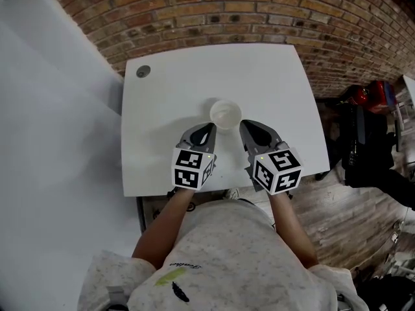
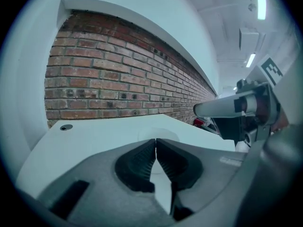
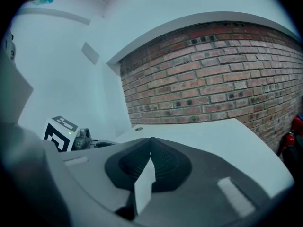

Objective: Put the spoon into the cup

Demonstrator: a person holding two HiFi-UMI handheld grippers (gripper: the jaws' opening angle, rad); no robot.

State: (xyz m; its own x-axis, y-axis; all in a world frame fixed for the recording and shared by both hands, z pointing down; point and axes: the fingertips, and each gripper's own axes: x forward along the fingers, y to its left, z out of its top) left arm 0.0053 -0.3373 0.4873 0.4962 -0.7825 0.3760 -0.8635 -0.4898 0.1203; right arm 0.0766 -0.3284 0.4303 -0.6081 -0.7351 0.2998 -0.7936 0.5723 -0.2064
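Observation:
A white cup (image 1: 225,114) stands upright on the white table (image 1: 168,89), a little nearer the front edge than the middle. I see no spoon in any view, and the cup's inside shows nothing I can make out. My left gripper (image 1: 207,128) sits just left of the cup and my right gripper (image 1: 246,126) just right of it, both low over the table. In the left gripper view the jaws (image 2: 155,141) meet with nothing between them, and the cup's pale rim (image 2: 163,133) shows faintly behind. The right gripper (image 3: 151,142) is shut and empty too.
A round grey grommet (image 1: 143,71) sits at the table's far left corner. A brick wall (image 1: 259,11) runs behind the table. Red and black gear (image 1: 373,99) lies on the wooden floor to the right. A white wall (image 1: 52,109) stands at the left.

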